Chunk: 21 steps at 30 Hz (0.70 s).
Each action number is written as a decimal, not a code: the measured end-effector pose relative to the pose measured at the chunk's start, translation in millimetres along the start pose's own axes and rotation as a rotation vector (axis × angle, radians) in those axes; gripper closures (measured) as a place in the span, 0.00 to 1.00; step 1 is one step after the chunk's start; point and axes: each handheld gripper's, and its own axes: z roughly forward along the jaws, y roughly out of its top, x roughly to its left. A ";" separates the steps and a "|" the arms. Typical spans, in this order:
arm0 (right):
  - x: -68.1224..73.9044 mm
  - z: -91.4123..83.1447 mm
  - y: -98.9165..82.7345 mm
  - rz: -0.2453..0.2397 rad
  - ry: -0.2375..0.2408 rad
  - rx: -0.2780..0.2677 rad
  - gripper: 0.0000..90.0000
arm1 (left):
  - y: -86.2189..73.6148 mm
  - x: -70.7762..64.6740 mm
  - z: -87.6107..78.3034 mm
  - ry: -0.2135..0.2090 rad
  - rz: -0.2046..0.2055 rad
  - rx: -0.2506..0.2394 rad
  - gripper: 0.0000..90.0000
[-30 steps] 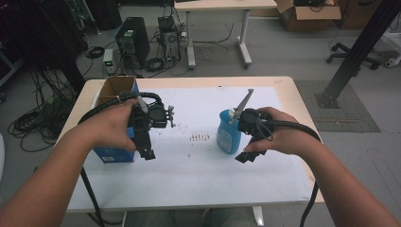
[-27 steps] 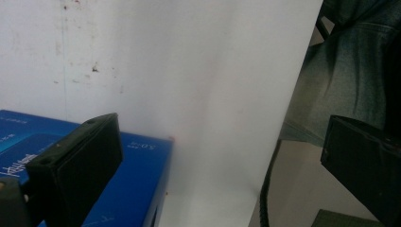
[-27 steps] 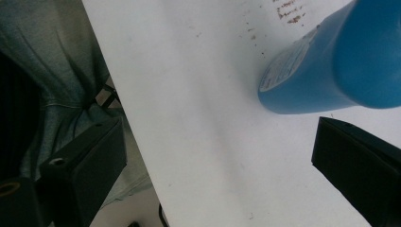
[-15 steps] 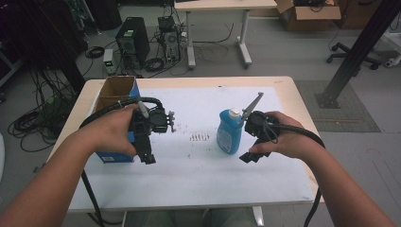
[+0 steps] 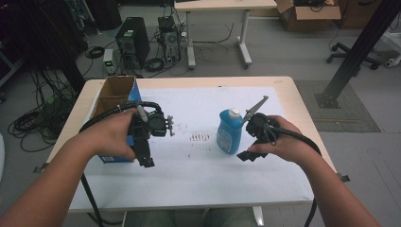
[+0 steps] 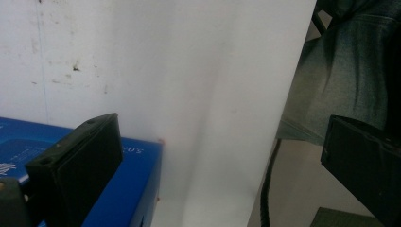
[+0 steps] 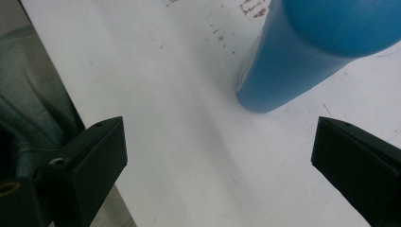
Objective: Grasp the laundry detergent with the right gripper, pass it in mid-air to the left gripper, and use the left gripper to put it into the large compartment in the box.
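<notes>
An upright blue bottle (image 5: 230, 131) stands on the desk (image 5: 208, 175), just left of the right tool (image 5: 249, 155), jaws apart; left tool (image 5: 144, 158), also apart, sits farther off.

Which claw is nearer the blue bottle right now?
Right. The right claw hangs open just beside the blue bottle, not touching it. The left claw is far across the table, by the blue box.

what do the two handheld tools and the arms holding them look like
Both are black handheld devices: the left tool and right tool have blocky, flat black jaws with small screw holes, and each trails a thick black cable. A grey metal plate rises from the right one. Both forearms are bare, without sleeves.
</notes>
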 end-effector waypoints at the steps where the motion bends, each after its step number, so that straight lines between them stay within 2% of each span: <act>1: -0.8 1.7 -0.5 0.009 -0.003 -0.010 0.05 | -0.3 0.0 0.5 0.001 0.003 0.000 0.00; 7: -5.6 12.2 -4.6 0.062 -0.006 -0.073 0.05 | -1.6 -0.2 2.8 -0.001 -0.003 0.002 0.00; 9: -6.1 13.4 -5.2 0.067 -0.007 -0.080 0.05 | -1.8 -0.2 2.8 -0.002 -0.002 0.001 0.00; 15: -10.6 23.2 -10.5 0.127 -0.028 -0.126 0.04 | -3.4 -0.2 2.5 -0.001 -0.003 -0.003 0.00; 21: -13.4 30.2 -14.0 0.145 -0.037 -0.153 0.04 | -3.9 -0.2 1.7 0.004 -0.005 -0.001 0.00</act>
